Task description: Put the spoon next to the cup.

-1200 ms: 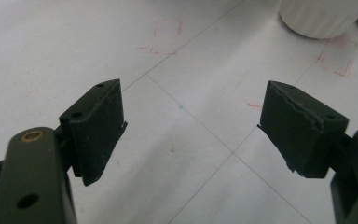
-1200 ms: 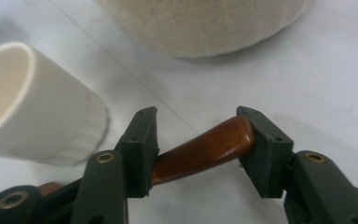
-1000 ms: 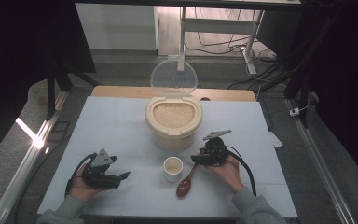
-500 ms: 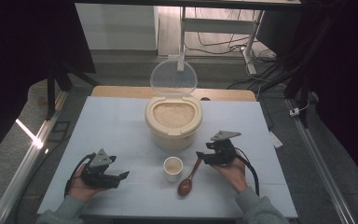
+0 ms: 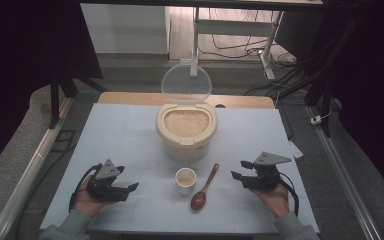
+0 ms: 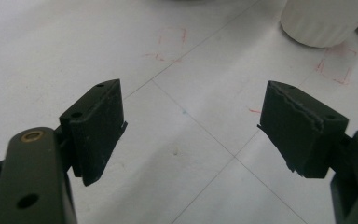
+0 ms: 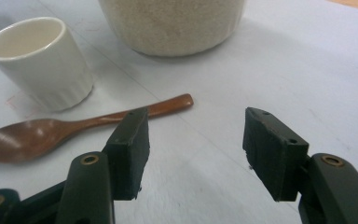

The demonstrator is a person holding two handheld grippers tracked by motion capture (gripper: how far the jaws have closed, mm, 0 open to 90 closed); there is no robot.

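High view and both gripper views, rice-scooping work at the white table [image 5: 130,130]. The round cream plastic rice container [image 5: 186,131] stands at the middle of the table with its clear hinged lid [image 5: 186,82] up; grain fills it nearly to the rim. Nearer to me stands the small white ribbed ceramic cup [image 5: 185,180], upright, and I judge it empty from the pale bare inside seen in the right gripper view [image 7: 39,60]. The brown wooden spoon [image 5: 204,182] lies flat just beside the cup on its right, bowl toward me, handle pointing at the container, touching neither. My right hand-held gripper [image 5: 242,170] rests low on the table, well to the right of the spoon, jaws apart with nothing between them; they have just closed a little. My left hand-held gripper [image 5: 128,188] lies to the left of the cup, jaws wide and empty. As I judge it, no rice has yet reached the cup: the spoon waits to be grasped, and scooping and tipping are all left to do
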